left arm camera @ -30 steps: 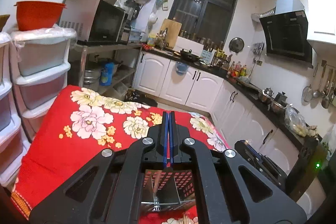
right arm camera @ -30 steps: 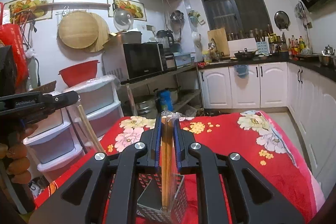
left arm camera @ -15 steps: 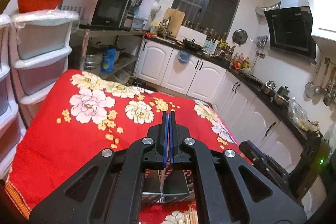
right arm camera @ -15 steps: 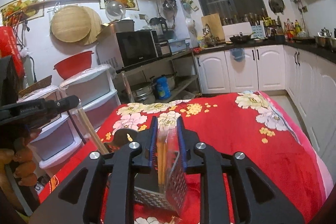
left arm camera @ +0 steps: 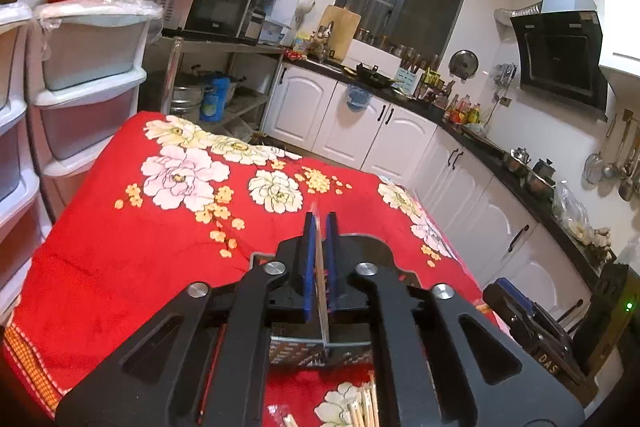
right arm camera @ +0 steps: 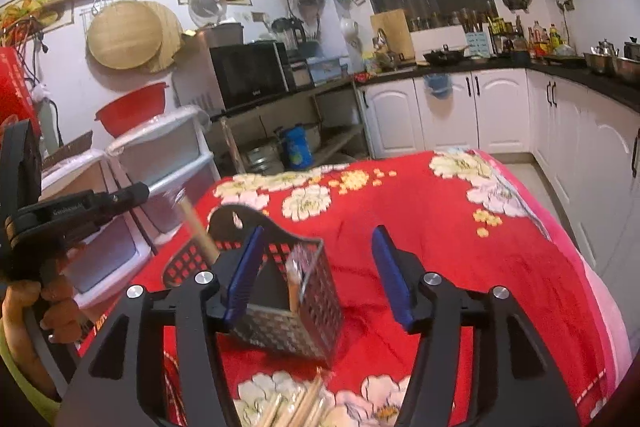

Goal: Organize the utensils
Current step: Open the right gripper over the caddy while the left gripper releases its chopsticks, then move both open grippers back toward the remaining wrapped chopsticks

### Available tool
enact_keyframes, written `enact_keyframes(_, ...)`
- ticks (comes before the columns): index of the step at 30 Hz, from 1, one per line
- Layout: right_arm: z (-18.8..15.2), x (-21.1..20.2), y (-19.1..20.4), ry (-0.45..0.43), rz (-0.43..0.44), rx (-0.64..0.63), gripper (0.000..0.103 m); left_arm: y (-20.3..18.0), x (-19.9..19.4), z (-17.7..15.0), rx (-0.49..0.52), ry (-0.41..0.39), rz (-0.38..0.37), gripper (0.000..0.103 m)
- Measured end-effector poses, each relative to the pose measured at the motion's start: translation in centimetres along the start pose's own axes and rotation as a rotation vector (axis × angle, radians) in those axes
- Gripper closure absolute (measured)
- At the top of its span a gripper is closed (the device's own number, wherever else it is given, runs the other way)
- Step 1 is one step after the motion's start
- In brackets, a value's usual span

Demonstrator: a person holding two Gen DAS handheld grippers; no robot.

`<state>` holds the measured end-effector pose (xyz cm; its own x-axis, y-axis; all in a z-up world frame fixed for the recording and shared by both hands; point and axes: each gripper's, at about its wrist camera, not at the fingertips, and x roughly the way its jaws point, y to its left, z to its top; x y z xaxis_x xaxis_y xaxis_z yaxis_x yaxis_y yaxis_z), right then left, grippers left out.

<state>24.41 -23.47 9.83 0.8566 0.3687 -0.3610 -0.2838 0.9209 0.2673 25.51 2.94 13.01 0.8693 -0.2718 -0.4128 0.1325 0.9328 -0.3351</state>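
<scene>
Perforated steel holder [right arm camera: 292, 311], red floral cloth [right arm camera: 440, 227]

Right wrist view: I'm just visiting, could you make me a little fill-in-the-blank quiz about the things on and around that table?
1. The table cloth with its flower pattern is ___.
2. The metal utensil holder on it has walls full of small ___.
3. Standing inside the holder are wooden ___.
4. The red basin sits on top of the white plastic ___.

Missing words: red; holes; chopsticks; drawers.
</scene>
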Motion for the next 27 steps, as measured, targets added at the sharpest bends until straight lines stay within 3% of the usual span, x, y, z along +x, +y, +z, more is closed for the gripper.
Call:
enact_keyframes(8, -1.8, -1.2, -0.5, 0.037, -0.019, 0.001, 0.043, 0.5, -1.4, -1.4, 0.004, 0.008, 0.0, 0.064)
enact_keyframes(17, -3.1, -2.5, -0.4, 0.061, -0.017, -0.007, 0.038, 0.7, -3.9, -3.6, 0.008, -0.007, 0.005, 0.013)
enact_keyframes(27, -4.4, -3.5, 0.5, 0.091, -0.008, -0.04, 0.037, 1.4, -5.7, -5.8, 0.006, 0.002, 0.035, 0.011)
